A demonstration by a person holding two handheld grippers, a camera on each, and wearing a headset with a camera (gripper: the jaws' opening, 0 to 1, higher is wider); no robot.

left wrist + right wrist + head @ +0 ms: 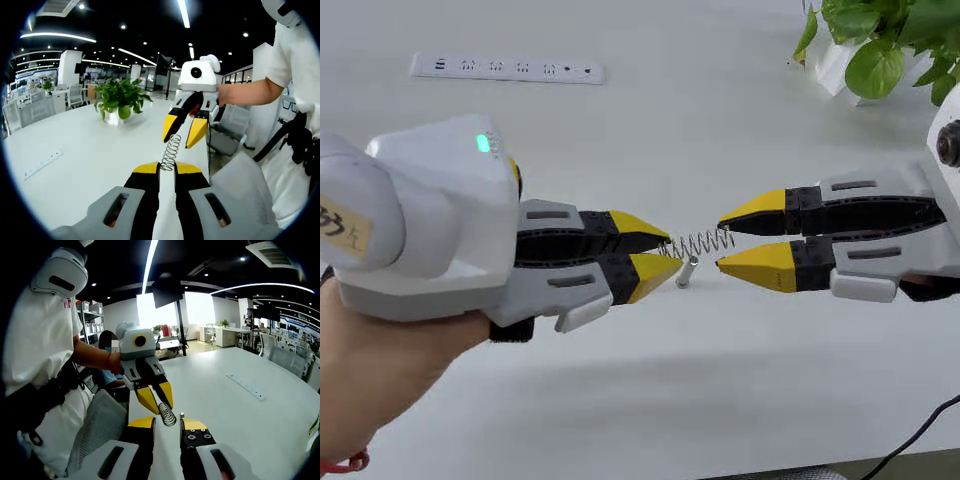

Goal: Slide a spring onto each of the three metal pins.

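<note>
left gripper (672, 252) fingers clenched on spring (700, 243), right gripper (719, 242) fingers released around its free end

Pinching one end of the spring (171, 152) between the yellow tips of the left hand-held gripper (167, 168); poking the spring's far end up between the parted jaws of the right hand-held gripper (178, 143), facing nose to nose; hovering both above the white worktop (100, 150); showing a potted plant (120, 97) standing farther back, a power strip (42, 164) lying at the left, a person's forearm (245, 92) reaching in behind the right one.
</note>
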